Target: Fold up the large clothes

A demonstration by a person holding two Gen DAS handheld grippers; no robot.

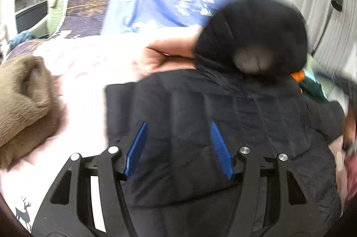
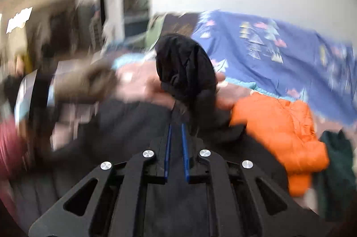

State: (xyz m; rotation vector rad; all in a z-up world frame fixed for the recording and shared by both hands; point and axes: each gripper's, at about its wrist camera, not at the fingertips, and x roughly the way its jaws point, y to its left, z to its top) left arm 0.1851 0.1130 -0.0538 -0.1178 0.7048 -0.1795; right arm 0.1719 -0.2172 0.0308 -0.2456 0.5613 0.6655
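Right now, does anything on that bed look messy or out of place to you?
Yes. The black jacket lies mostly flat, but its hood stands bunched up instead of lying smooth. Around it, an orange jacket and a brown fleece sit crumpled on the bed, unfolded. Nothing looks torn or spilled, though the right view is blurred.

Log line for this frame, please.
left gripper: open over black jacket | right gripper: nearly shut, grip unclear | orange jacket: beside

Both wrist views overlook black jacket (image 1: 200, 114)
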